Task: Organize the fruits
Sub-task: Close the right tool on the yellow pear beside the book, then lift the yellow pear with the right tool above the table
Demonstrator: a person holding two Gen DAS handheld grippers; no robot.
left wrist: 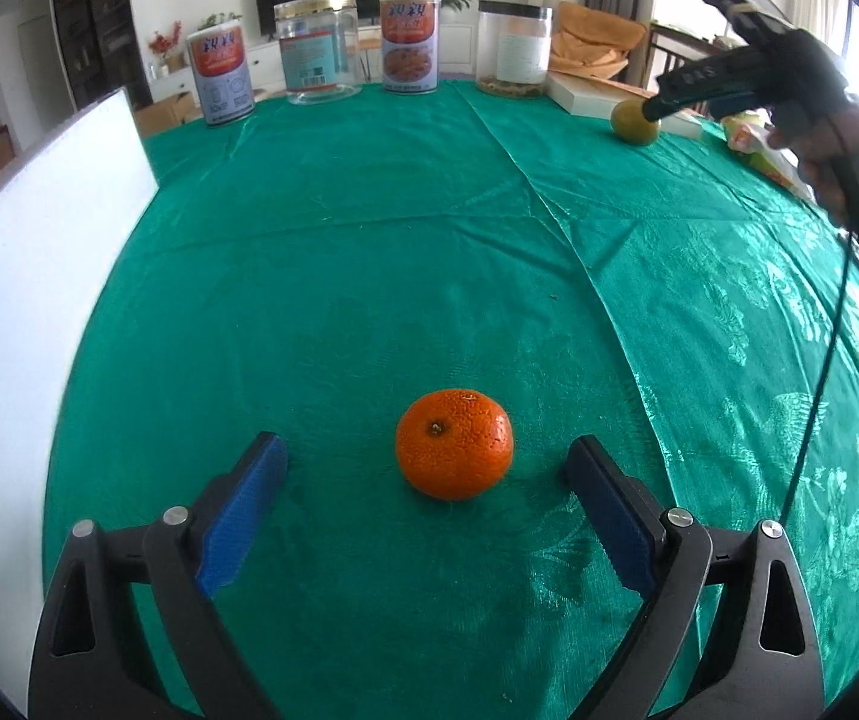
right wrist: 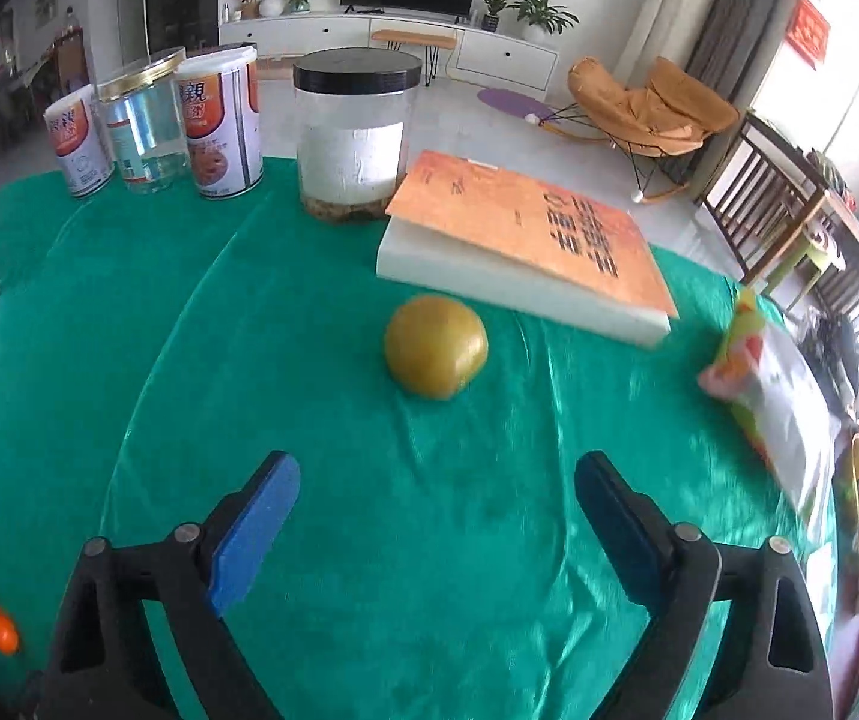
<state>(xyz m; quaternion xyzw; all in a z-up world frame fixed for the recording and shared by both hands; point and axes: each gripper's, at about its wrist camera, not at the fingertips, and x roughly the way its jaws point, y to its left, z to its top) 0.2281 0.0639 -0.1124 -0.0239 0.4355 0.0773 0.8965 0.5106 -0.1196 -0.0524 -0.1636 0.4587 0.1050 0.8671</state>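
Observation:
An orange mandarin [left wrist: 454, 444] rests on the green tablecloth [left wrist: 369, 252], just ahead of my left gripper [left wrist: 429, 456]. That gripper stands open, and its blue pads do not touch the fruit. A yellow-green fruit [right wrist: 435, 345] lies farther out near a book; in the left wrist view this yellow-green fruit [left wrist: 630, 126] is partly hidden behind the right gripper's tip. My right gripper [right wrist: 438, 480] is open and empty, a short way short of that fruit. The mandarin [right wrist: 0, 629] shows small at the right wrist view's lower left edge.
Two printed cans [left wrist: 222, 78], a clear jar [left wrist: 318, 48] and a black-lidded jar [right wrist: 357, 132] line the far table edge. An orange-covered book [right wrist: 525, 240] lies behind the yellow-green fruit. A snack bag [right wrist: 771, 396] sits at the right. A white board [left wrist: 27, 276] stands at the left.

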